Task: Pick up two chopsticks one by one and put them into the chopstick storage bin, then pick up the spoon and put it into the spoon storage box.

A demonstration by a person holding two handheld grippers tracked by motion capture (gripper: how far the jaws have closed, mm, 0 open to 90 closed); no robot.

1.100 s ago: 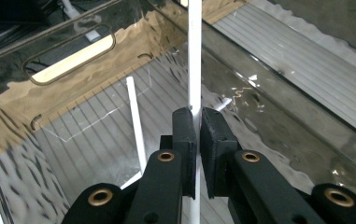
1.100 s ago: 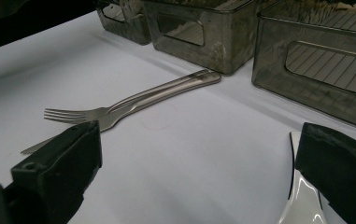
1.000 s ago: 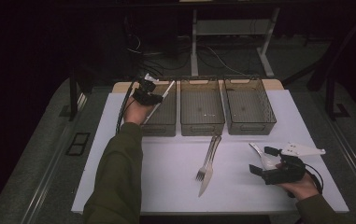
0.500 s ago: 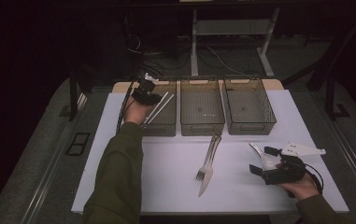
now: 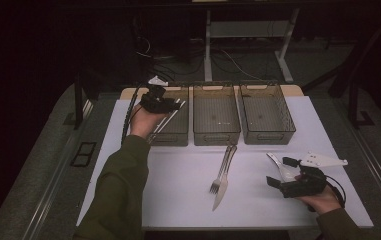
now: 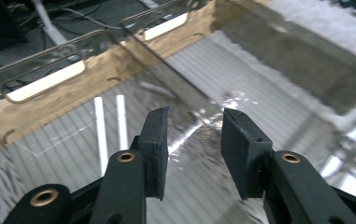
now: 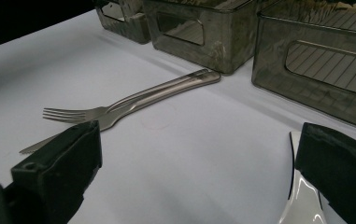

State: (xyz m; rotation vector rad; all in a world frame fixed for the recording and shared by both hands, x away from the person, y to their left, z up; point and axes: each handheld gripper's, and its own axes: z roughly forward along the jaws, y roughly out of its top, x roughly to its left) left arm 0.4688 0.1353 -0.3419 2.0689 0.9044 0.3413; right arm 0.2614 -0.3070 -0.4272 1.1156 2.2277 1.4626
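Observation:
My left gripper (image 5: pixel 174 105) hovers over the left smoky plastic bin (image 5: pixel 178 137). Its jaws have just been opening and nothing is between them (image 6: pixel 194 116). Two white chopsticks (image 6: pixel 109 127) lie loose on the ribbed floor of that bin, and from above the chopsticks (image 5: pixel 164 121) slant along its left side. My right gripper (image 5: pixel 279 171) rests open near the table's front right, around the bowl end of a white spoon (image 5: pixel 279 165). In the right gripper view the spoon (image 7: pixel 302 203) lies beside the right jaw, untouched, with the gripper (image 7: pixel 199 140) wide open.
A steel fork (image 5: pixel 223 167) and a knife (image 5: pixel 222 192) lie overlapped on the white table top (image 5: pixel 178 190). A middle bin (image 5: pixel 216 134) and a right bin (image 5: pixel 267 135) stand in a row with the left one. Cables trail on the floor behind.
The chopsticks, a second ago gripped and sticking up over the left bin, now lie in it. The left gripper has let go, opened and lifted slightly. The right hand has stayed put.

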